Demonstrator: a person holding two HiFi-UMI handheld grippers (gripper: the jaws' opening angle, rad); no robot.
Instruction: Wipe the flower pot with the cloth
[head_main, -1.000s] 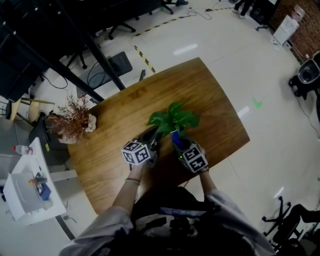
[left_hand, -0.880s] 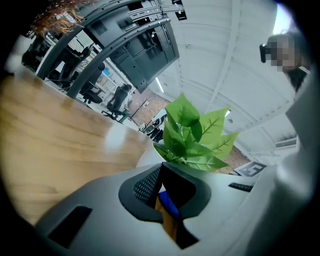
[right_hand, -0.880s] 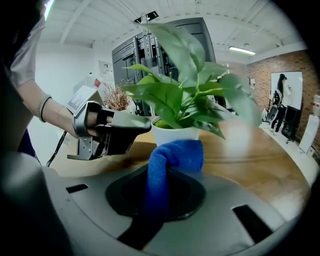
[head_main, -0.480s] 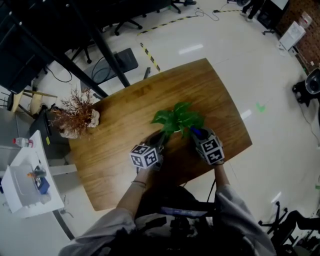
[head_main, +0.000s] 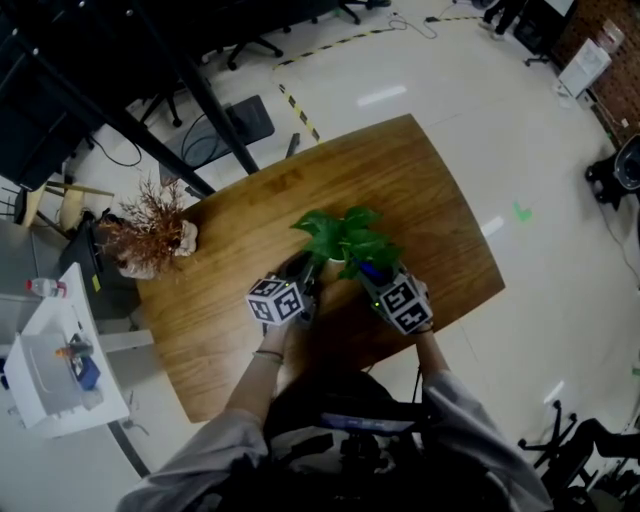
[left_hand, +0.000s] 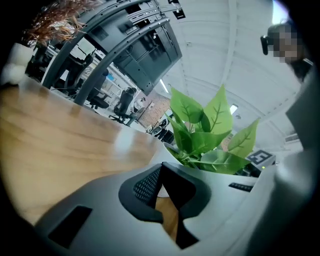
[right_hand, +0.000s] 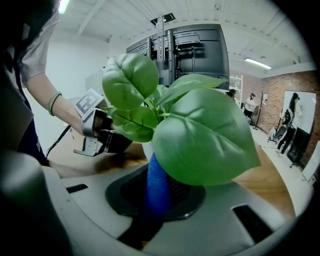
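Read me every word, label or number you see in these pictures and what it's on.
No words or numbers can be read.
Cube on the left gripper: square black-and-white markers, no letters.
Cube on the right gripper: the same.
Bottle label: too small to read.

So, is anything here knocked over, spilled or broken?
Nothing stands out. The flower pot stands upright on the table, its leaves look whole, and no soil shows on the wood. The right gripper holds the blue cloth by the pot.
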